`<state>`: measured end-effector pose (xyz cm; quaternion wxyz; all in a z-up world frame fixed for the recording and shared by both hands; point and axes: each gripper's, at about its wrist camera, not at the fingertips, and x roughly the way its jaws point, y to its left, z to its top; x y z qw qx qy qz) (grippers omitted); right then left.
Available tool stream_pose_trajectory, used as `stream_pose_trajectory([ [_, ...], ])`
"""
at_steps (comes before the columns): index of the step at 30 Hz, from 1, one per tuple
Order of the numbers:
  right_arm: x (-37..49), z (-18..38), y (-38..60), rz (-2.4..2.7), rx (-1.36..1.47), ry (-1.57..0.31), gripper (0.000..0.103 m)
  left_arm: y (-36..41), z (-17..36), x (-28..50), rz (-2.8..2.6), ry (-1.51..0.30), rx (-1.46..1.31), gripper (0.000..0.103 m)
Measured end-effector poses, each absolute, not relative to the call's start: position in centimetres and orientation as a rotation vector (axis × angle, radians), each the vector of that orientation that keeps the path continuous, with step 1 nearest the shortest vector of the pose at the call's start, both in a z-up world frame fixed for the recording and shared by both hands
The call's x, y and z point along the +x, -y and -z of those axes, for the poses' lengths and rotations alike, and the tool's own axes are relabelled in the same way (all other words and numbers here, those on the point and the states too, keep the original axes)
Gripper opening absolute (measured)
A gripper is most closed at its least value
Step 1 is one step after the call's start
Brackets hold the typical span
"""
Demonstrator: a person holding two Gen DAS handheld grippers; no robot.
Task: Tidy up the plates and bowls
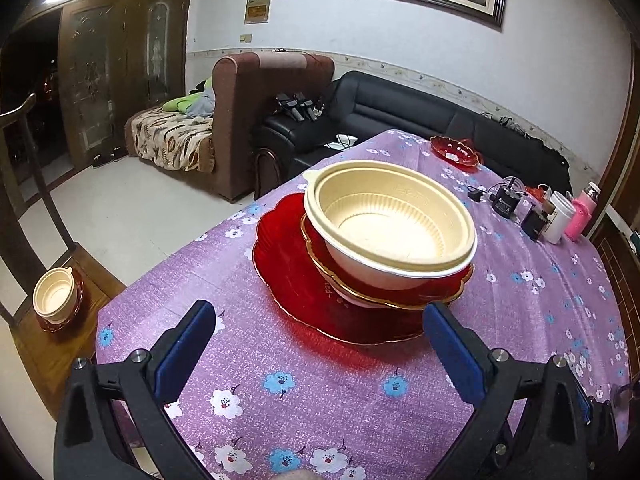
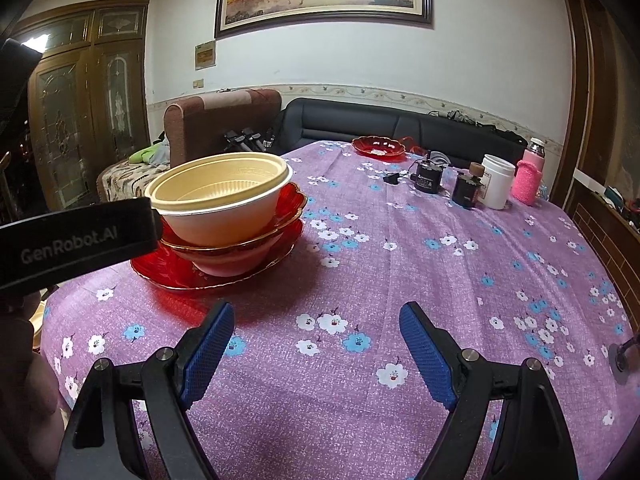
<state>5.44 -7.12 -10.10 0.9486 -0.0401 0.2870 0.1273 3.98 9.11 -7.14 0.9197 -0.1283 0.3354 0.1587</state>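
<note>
Left gripper (image 1: 320, 324): jaws wide, empty, near edge of stack.
Right gripper (image 2: 316, 332): jaws wide, empty, above tablecloth (image 2: 400, 272).
Stack: cream bowl (image 1: 390, 220) in small red plate (image 1: 440, 292), over second bowl, on large red plate (image 1: 296, 272).
Far edge: red dish (image 2: 377, 146).
Chair: another bowl (image 1: 54, 296).

Both tongs share one build: the left tongs (image 1: 320, 322) and right tongs (image 2: 317, 320) have glossy black angular arms, silver round screws at the pivots, and ribbed blue pads (image 2: 212, 354). White "GenRobot.AI" lettering marks a black housing (image 2: 76, 240).
</note>
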Motion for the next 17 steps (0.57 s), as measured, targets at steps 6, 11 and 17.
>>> stream_pose_trajectory([
  [6,5.7,10.2,6.7,-0.26,-0.094,-0.586,0.088,-9.9,7.6,4.6,-0.323,-0.715,-0.287,0.103],
  [11,6.2,9.4,5.8,-0.27,-0.117,-0.578,0.088,-11.5,6.7,5.7,-0.311,-0.712,-0.303,0.103],
  [17,6.9,7.5,5.7,-0.311,-0.068,-0.595,0.088,-13.0,4.3,5.5,-0.282,-0.681,-0.33,0.103],
])
